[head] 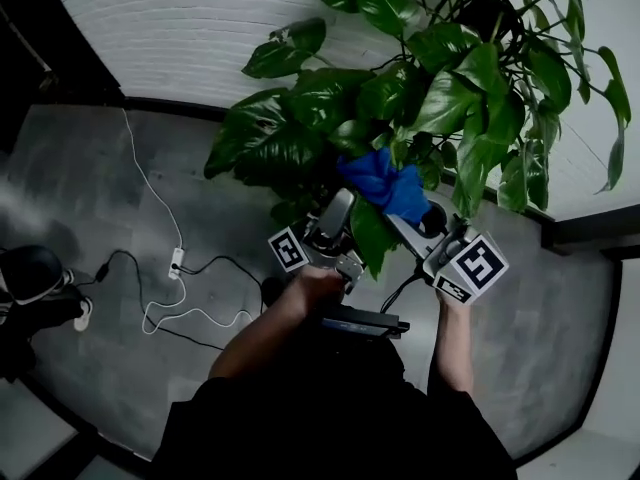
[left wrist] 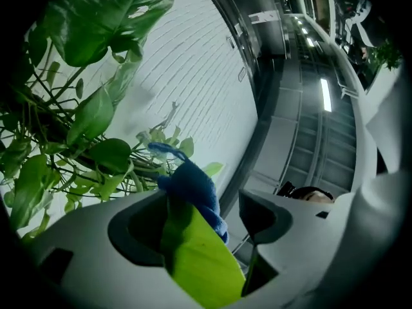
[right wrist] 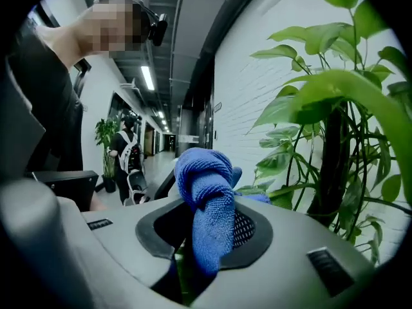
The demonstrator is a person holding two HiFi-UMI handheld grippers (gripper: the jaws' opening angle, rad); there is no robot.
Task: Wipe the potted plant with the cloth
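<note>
Wiping looks under way: my right claw [right wrist: 211,234] clamps the blue cloth [head: 385,190] by 1 leaf [left wrist: 199,256] of the potted plant [head: 450,78] lying loose across my wide-open left claw [left wrist: 201,221], so next I'd stroke gently outward.

Potted plant [head: 440,78]: crown cut off by the head view's top and right edges, and the pot is hidden beneath foliage in every view. Cloth [head: 385,188]: lower end buried between the jaws of the right gripper [head: 405,220], with its far side covered by leaves. Left gripper [head: 340,203]: fingertips concealed under foliage in the head view. In its own view the leaf [left wrist: 199,256] lying between the jaws runs off the bottom edge. Dark rounded object [head: 30,273] on the floor: clipped by the left edge, kind undeterminable. Figure with backpack [right wrist: 125,150] down the corridor: too small for detail.
</note>
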